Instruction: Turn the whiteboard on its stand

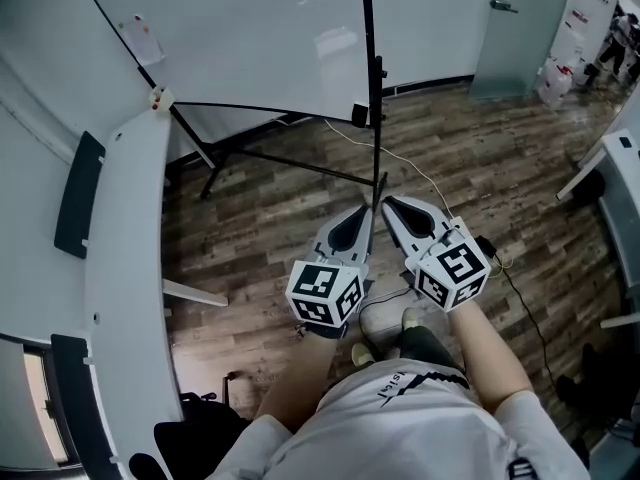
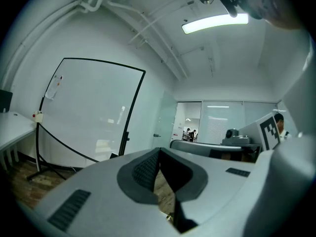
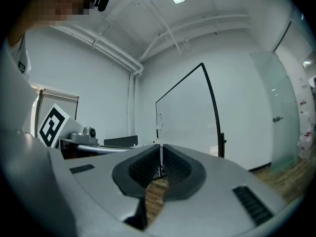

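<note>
The whiteboard (image 1: 260, 38) fills the upper middle of the head view, a clean white panel in a thin black frame with a small note near its upper left corner, carried on a black tripod stand (image 1: 374, 98) whose pole runs down its right edge. Bare wood floor (image 1: 280, 208) lies open below and to its right, where a thin white cable (image 1: 400, 163) trails, while a long white desk (image 1: 130, 268) crowds its left corner. Low in the centre, the left gripper (image 1: 363, 211) and right gripper (image 1: 388, 203) sit side by side, each with jaws pressed together on nothing.
</note>
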`<action>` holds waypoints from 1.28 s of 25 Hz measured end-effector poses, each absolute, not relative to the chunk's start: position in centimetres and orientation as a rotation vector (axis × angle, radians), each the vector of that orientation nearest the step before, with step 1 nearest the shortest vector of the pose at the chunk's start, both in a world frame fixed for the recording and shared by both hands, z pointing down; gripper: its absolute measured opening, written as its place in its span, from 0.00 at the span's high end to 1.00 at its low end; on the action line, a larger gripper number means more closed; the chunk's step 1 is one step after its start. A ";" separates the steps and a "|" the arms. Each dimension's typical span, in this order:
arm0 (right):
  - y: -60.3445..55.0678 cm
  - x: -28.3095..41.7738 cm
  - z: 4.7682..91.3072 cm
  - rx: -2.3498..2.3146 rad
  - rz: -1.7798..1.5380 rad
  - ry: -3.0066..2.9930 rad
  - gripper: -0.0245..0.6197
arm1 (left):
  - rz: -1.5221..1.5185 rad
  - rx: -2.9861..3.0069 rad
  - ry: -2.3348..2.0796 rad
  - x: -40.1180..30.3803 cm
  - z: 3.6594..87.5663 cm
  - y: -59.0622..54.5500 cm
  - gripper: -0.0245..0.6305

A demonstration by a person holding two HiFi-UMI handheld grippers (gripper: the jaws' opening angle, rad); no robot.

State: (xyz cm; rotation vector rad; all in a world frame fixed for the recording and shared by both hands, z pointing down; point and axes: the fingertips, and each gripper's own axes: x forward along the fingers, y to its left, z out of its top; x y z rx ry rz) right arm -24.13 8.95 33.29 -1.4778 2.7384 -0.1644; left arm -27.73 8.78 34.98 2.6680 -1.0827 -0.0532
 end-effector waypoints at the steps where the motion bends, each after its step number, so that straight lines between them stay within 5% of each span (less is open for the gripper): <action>1: 8.5 -23.8 33.3 -1.475 -0.167 2.735 0.94 | -0.051 2.670 -1.082 -27.4 35.0 8.5 0.94; 23: -10.0 -7.0 35.1 -1.244 -0.183 2.809 0.94 | -0.084 2.549 -1.476 -15.4 35.4 -8.0 0.94; 32: -16.6 -5.7 38.5 -1.238 -0.254 2.835 0.91 | -0.014 2.499 -1.541 -14.5 37.5 -11.8 0.94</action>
